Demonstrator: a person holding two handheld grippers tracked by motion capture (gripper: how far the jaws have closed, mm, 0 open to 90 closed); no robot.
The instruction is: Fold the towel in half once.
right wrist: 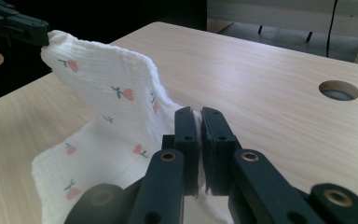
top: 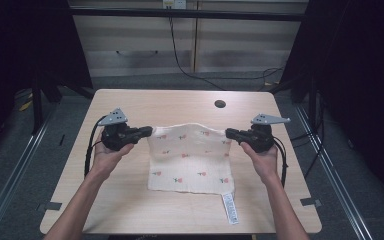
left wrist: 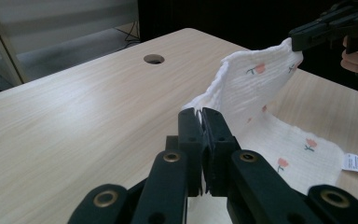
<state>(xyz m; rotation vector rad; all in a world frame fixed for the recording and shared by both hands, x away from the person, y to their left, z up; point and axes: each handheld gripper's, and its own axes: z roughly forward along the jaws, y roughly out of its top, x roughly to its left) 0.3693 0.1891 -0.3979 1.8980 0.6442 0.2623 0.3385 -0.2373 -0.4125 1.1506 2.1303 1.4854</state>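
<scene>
The table (top: 130, 200) is viewed from above, facing forward and down. Each gripper view is set low and close along its jaws; the cloth (top: 190, 160) is shared by all views.

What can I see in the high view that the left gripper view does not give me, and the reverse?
High view alone: the whole table, both forearms, the floor and the cloth's near edge lying flat.

Left gripper view alone: close up, the left tool with its jaws pinched shut on a corner of the cloth, whose far edge is lifted off the table.

Both: the flowered cloth, its white label, the round hole in the table, and the right tool gripping the other far corner.
</scene>
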